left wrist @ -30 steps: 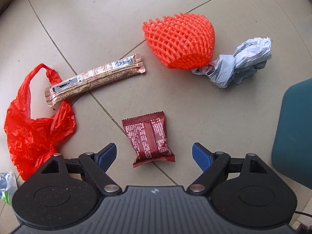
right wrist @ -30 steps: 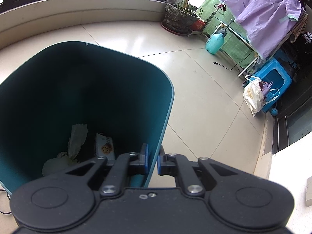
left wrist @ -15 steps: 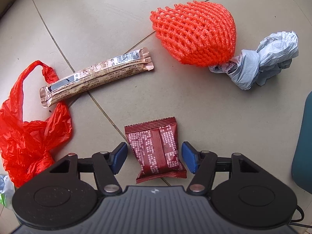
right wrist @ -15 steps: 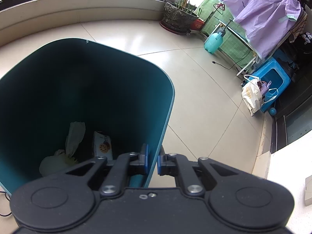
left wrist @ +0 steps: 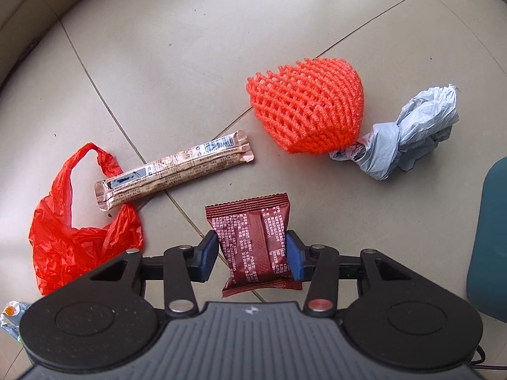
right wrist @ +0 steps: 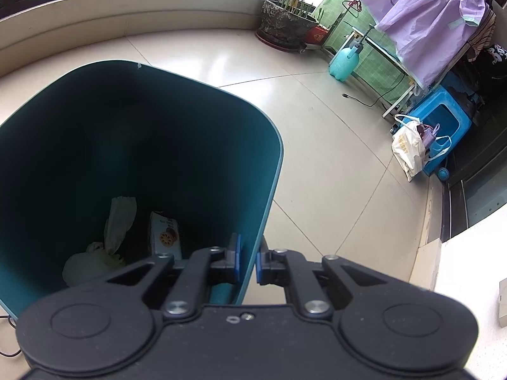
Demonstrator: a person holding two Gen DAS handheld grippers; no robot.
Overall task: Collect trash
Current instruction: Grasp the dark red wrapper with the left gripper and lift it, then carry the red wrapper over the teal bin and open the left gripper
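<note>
My left gripper (left wrist: 252, 255) is shut on a dark red snack wrapper (left wrist: 253, 240), with a blue pad on each side of it, just above the tiled floor. Beyond it lie a long brown stick wrapper (left wrist: 174, 169), an orange foam net (left wrist: 307, 107), a knotted grey plastic bag (left wrist: 408, 139) and a red plastic bag (left wrist: 73, 221). My right gripper (right wrist: 248, 261) is shut on the rim of the teal trash bin (right wrist: 272, 171). Inside the bin lie white tissue (right wrist: 104, 237) and a snack packet (right wrist: 164, 236).
The bin's side (left wrist: 489, 240) shows at the right edge of the left wrist view. A small wrapper (left wrist: 9, 315) lies at the lower left. A plant pot (right wrist: 285, 23), a spray bottle (right wrist: 343, 60), a blue stool (right wrist: 443, 123) and a white bag (right wrist: 407, 148) stand far right.
My left gripper came forward over the dark red wrapper and closed on it, and the wrapper now rides between the pads. My right gripper kept its hold on the bin rim.
</note>
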